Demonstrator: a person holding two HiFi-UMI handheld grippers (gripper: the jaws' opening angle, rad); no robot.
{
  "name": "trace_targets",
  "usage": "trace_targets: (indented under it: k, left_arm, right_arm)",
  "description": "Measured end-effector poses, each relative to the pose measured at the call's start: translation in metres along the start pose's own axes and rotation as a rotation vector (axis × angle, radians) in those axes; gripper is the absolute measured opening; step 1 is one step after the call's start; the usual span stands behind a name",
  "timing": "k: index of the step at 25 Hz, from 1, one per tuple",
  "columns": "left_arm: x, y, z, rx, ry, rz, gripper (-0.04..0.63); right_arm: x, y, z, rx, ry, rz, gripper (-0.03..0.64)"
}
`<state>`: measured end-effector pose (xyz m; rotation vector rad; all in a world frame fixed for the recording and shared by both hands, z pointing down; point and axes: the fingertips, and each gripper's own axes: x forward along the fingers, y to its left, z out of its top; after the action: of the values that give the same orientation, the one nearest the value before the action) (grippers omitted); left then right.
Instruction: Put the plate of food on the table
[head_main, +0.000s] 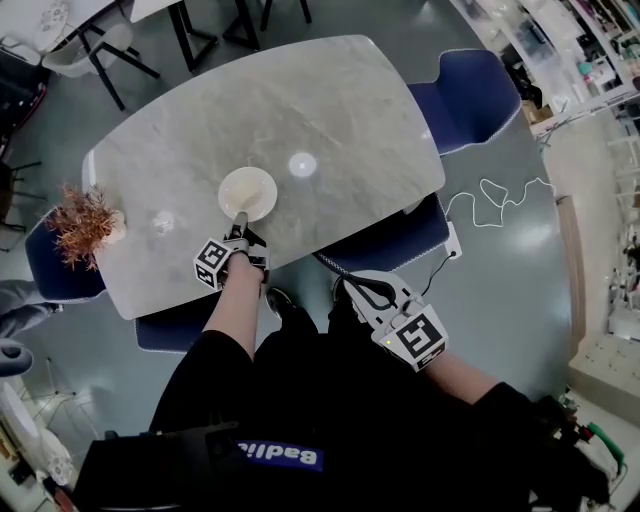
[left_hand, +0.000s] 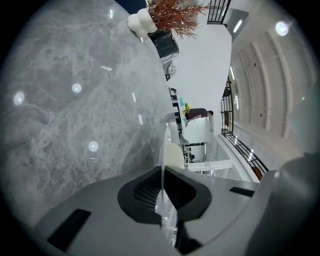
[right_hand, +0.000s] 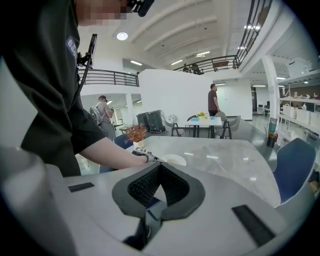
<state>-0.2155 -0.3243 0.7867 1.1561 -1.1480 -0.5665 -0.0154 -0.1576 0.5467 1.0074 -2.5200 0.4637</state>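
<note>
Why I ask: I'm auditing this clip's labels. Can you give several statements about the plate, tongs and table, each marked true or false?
1. The left tongs are shut on the plate at its near rim. True.
2. The right tongs grip the plate too. False: they are shut on nothing, held back off the table by the person's lap.
3. A dried plant stands at the table's left end. True.
4. The plate is over a chair. False: it is over the marble table top.
5. The chair at the far right is red. False: it is blue.
</note>
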Motion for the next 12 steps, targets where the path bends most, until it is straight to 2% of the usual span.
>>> trace_targets:
  k: [12]
  left_arm:
    - [0.019,0.006,-0.009,0.029,0.017,0.065,0.014]
  right_arm:
    - [-0.012,-0.016,-0.005,0.052,0.026,-0.045,0.009]
